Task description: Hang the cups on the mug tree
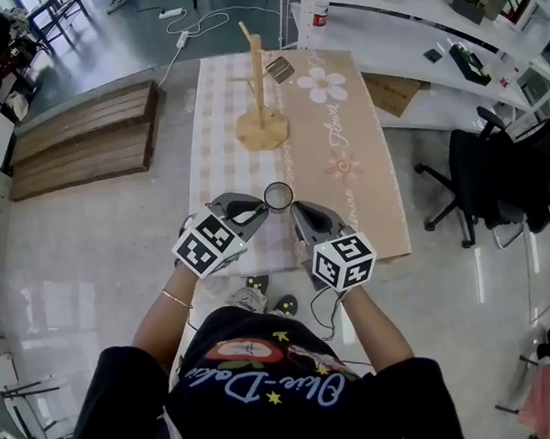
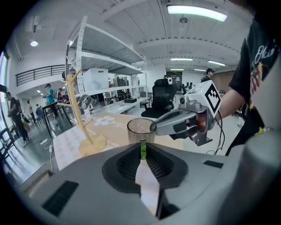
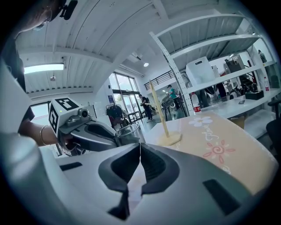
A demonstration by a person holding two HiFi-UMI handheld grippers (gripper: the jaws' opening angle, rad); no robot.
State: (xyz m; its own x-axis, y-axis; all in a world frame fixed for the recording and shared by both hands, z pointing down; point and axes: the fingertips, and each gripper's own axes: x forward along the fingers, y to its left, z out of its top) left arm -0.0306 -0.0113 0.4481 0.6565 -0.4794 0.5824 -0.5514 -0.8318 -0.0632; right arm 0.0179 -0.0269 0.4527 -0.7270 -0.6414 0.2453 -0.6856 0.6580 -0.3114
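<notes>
From where I stand the job looks about half done: a metal mug (image 1: 279, 69) already hangs off a peg of the mug tree (image 1: 259, 84), well ahead of both tools at the table's (image 1: 350, 218) far end, and the glass cup (image 1: 278, 197) has yet to make that trip. The left gripper (image 1: 260, 208) has its jaws pinched together on a small green piece at the cup's near side, which I take for the handle, so the cup sits right at its tips. The right gripper (image 1: 295, 211) has its jaws closed on each other with nothing between them, its nose touching or just beside the cup's rim from the other side. Whether the cup is lifted clear of the cloth I cannot tell. What is left, I reckon, is carrying it forward to the tree, finding a free peg and slipping the handle over it
</notes>
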